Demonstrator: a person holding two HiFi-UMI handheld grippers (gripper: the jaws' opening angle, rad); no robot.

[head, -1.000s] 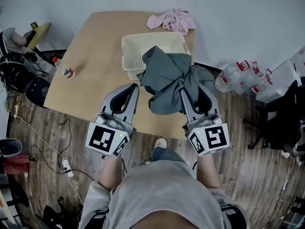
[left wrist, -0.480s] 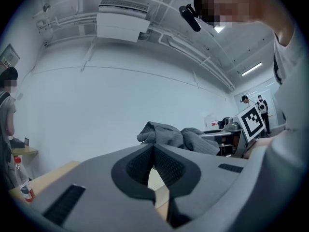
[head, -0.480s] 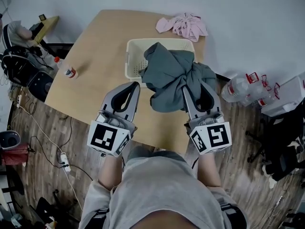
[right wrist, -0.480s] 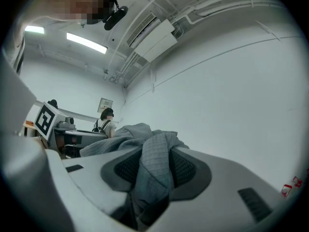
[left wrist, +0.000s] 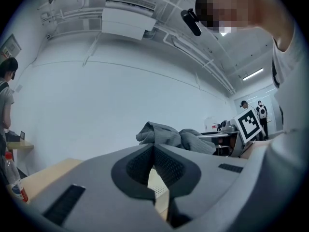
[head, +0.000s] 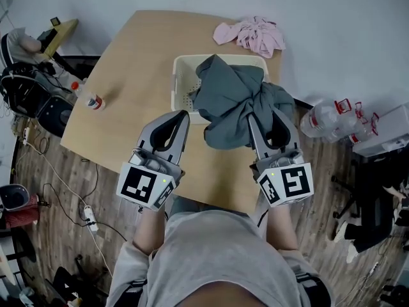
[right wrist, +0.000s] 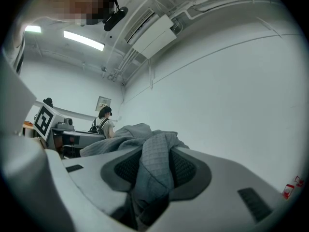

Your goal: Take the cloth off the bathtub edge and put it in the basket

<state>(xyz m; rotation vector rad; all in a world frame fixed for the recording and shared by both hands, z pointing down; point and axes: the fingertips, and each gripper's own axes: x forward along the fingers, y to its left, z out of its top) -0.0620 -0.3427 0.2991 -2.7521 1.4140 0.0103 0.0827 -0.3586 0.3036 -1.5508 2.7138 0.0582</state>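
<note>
A cream perforated basket [head: 186, 88] stands on the wooden table [head: 128, 62] toward its far side. A crumpled grey cloth [head: 233, 98] hangs from my right gripper [head: 258, 115], which is shut on a fold of it, and spreads over the basket's right half and near rim. In the right gripper view the cloth [right wrist: 153, 149] bunches between the pads of the right gripper [right wrist: 154, 167]. My left gripper [head: 181, 116] hovers just before the basket's near left corner, shut, with nothing in it. Past the left gripper [left wrist: 153, 151] the cloth [left wrist: 166, 135] shows to the right.
A pink cloth [head: 250, 34] lies at the table's far right corner. A small bottle [head: 95, 101] stands near the left edge. Plastic bottles [head: 332, 117] sit on the floor at the right; bags [head: 29, 88] and cables [head: 70, 197] at the left.
Both grippers have moved forward over the table toward the basket. The grey cloth now covers more of the basket's right half.
</note>
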